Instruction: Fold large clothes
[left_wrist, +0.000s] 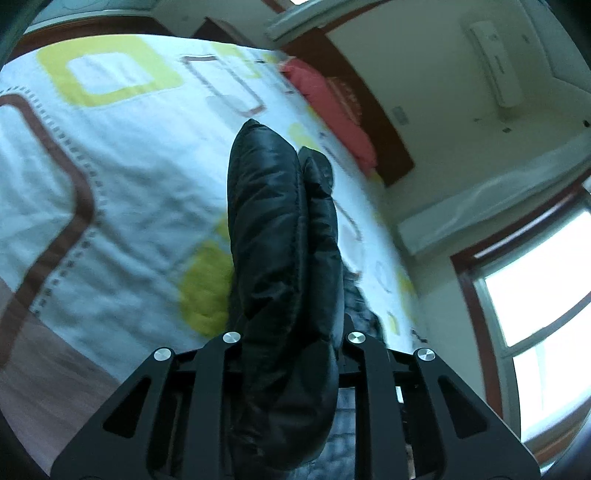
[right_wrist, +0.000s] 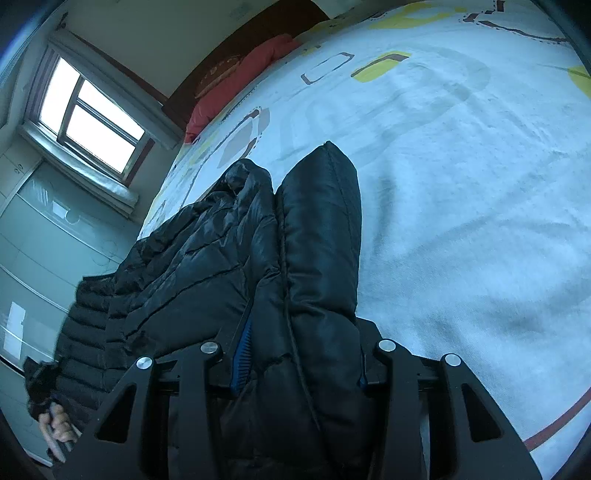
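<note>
A black quilted puffer jacket (left_wrist: 280, 236) is held up above the bed. My left gripper (left_wrist: 291, 354) is shut on a thick fold of it, and the padded fabric stands out between the jaws and hides the fingertips. My right gripper (right_wrist: 299, 365) is shut on another fold of the same jacket (right_wrist: 317, 251). The rest of the jacket hangs to the left in the right wrist view (right_wrist: 177, 266), down to a hand (right_wrist: 57, 424) at the lower left.
The bed (left_wrist: 110, 177) has a white cover with yellow and brown squares and also shows in the right wrist view (right_wrist: 461, 192). A red pillow (left_wrist: 332, 107) lies by the dark headboard. A window (right_wrist: 92, 114), an air conditioner (left_wrist: 495, 62) and wood floor (left_wrist: 44, 362) surround the bed.
</note>
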